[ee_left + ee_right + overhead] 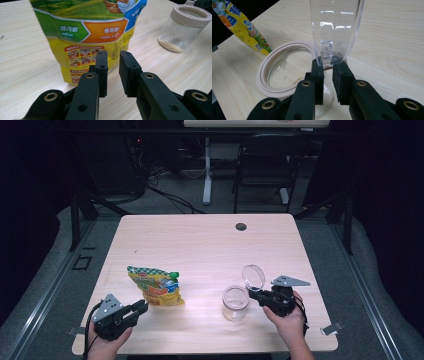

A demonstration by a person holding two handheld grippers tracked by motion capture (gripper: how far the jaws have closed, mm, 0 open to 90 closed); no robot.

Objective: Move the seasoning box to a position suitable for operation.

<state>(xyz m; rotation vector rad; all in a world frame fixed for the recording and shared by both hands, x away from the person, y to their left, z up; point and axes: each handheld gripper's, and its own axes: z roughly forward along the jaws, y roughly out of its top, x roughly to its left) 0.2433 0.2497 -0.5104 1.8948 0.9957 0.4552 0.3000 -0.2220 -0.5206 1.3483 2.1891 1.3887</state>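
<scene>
While the right tongs (327,65) grip the clear lid (253,277), holding it upright off the jar (235,302) on the tabletop (210,245), the left tongs (113,72) stand released just short of the seasoning pouch (87,32). Next, I judge: close on the pouch.

Yellow-green-orange printed pouch (87,37) — clear jar (183,27) with beige rim, clear lid (253,276) — pale wood-grain table (200,240).

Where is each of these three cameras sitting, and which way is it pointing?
High view: above the person's side, looking forward and down on the table; both hands and forearms show.
Left gripper view: rides the left hand-held gripper, facing the seasoning bag; black jaws show.
Right gripper view: rides the right hand-held gripper, facing the jar lid.
Both gripper views share the jar.
</scene>
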